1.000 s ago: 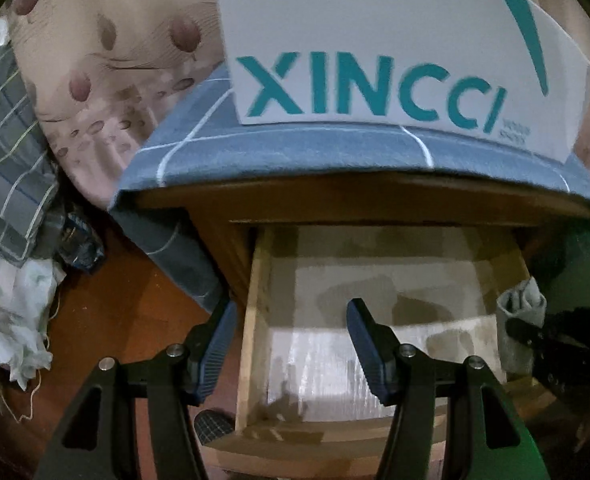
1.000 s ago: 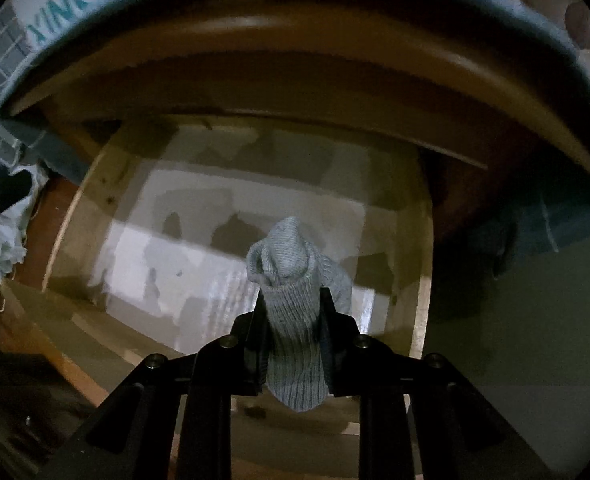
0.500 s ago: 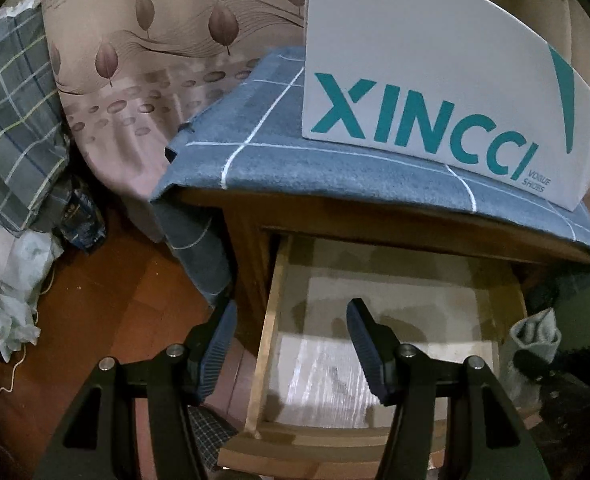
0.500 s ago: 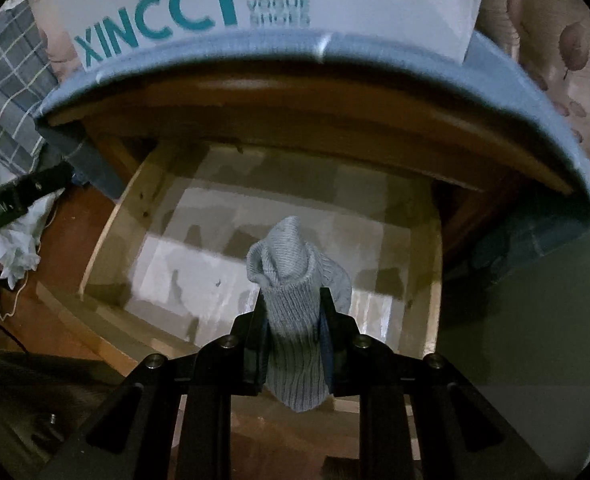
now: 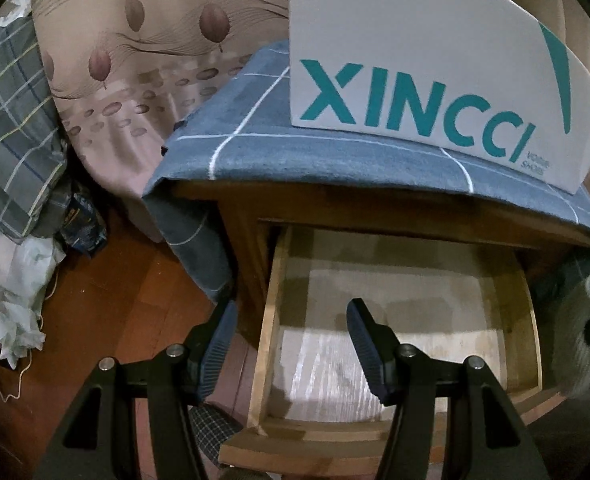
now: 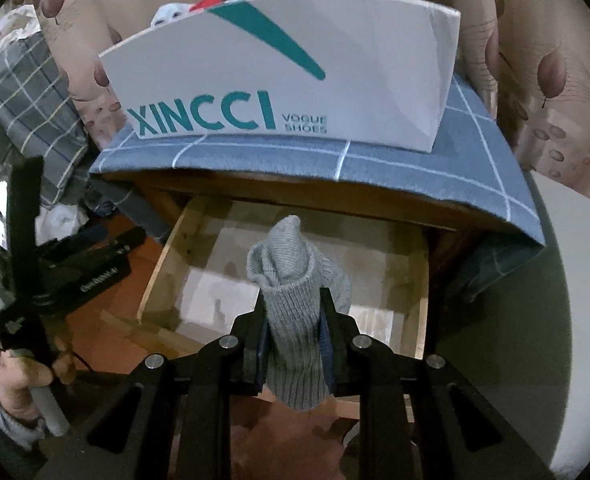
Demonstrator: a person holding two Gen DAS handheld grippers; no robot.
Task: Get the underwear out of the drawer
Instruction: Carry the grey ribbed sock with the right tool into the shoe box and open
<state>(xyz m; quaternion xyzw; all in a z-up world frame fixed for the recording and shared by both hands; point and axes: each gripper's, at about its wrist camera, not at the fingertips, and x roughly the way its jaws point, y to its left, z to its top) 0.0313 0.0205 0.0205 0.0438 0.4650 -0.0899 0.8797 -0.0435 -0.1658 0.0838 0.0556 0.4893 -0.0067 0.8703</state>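
The underwear (image 6: 295,304) is a soft grey knitted roll, and it sits squeezed between the two jaws of the right gripper (image 6: 295,320), which are clenched tight on it. Its top pokes up past the jaws and its bottom hangs down below them. It is held up in the air above the near part of the drawer (image 6: 163,264), not touching the wood. The drawer is pulled out from a small wooden cabinet (image 5: 239,240), and its pale floor shows bare wood. A blue cloth (image 6: 435,160) with white lines covers the top of the cabinet and hangs over its edges. A white box (image 6: 295,76) with green letters stands on the cloth, far from the camera. The left gripper (image 5: 291,344) hangs over the near left corner of the drawer with its jaws spread wide and nothing between them. One jaw is over the brown floor (image 5: 115,300) and the other is over the drawer. A curtain (image 5: 135,60) with leaf shapes hangs behind. A checked cloth (image 5: 7,120) lies heaped at the far left.
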